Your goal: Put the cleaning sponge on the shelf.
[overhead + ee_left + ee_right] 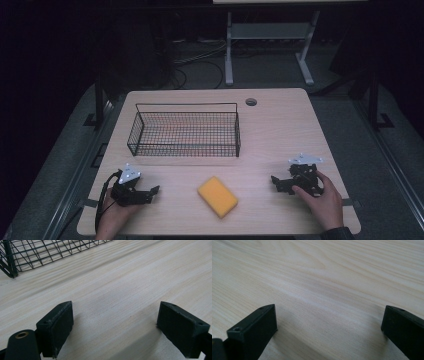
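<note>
A yellow sponge point(217, 196) lies flat on the wooden table point(280, 125), near the front edge and midway between my two grippers. To its left my left gripper point(154, 192) rests low over the table, open, its jaws wide apart point(115, 326) over bare wood. At the right, my right gripper point(275, 181) points left toward the sponge, also open with bare wood between its jaws point(329, 327). A black wire basket point(185, 131) stands behind the sponge at the table's back left; its corner point(30, 255) shows in the left gripper view.
A round cable hole point(251, 102) sits near the table's far edge. Beyond the table a white desk frame point(270, 45) and cables point(200, 57) lie on the dark floor. Bare wood stretches right of the basket.
</note>
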Demonstrator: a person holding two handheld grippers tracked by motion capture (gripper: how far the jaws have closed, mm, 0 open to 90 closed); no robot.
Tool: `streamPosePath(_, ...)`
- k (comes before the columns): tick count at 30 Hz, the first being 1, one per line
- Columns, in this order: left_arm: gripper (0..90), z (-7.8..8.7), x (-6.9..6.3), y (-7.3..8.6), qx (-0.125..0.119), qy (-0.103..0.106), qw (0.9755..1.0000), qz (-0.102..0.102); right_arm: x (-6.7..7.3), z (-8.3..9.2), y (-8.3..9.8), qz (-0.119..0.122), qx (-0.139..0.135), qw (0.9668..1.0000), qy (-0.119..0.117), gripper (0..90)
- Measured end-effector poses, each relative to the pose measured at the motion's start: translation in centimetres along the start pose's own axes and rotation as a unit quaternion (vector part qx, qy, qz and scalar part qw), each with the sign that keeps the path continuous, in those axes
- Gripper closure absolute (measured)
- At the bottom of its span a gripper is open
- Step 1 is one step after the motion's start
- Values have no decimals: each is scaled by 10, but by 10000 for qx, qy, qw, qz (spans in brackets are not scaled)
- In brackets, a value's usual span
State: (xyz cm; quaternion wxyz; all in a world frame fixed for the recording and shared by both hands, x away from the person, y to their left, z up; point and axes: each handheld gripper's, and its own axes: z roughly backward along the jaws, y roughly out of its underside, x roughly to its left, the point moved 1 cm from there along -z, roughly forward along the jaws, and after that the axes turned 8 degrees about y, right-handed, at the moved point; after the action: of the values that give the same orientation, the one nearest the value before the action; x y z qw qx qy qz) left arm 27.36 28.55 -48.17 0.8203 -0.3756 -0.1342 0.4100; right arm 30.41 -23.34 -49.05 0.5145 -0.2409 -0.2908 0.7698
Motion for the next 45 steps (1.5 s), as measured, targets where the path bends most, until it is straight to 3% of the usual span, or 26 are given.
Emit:
streamPosePath(9, 140, 2, 0, 0, 12, 4, 10000, 46, 0, 0, 0, -10, 7, 10000, -8, 0)
streamPosePath(16, 263, 9, -6, -6, -77, 155, 9998, -12, 0, 0, 0, -8, 8, 10000, -6, 0)
streamPosePath(24, 506, 11, -18, -16, 51, 418, 9991, -98, 0, 0, 0, -11, 7, 10000, -3, 0)
streamPosePath(35, 892, 8, -35, -29, 380, 815, 9954, -318, 0, 0, 0, -22, 7, 10000, 3, 0)
streamPosePath(45, 895, 1, -48, -37, 358, 1062, 9929, -403, 0, 0, 0, -6, 7, 10000, 6, 0)
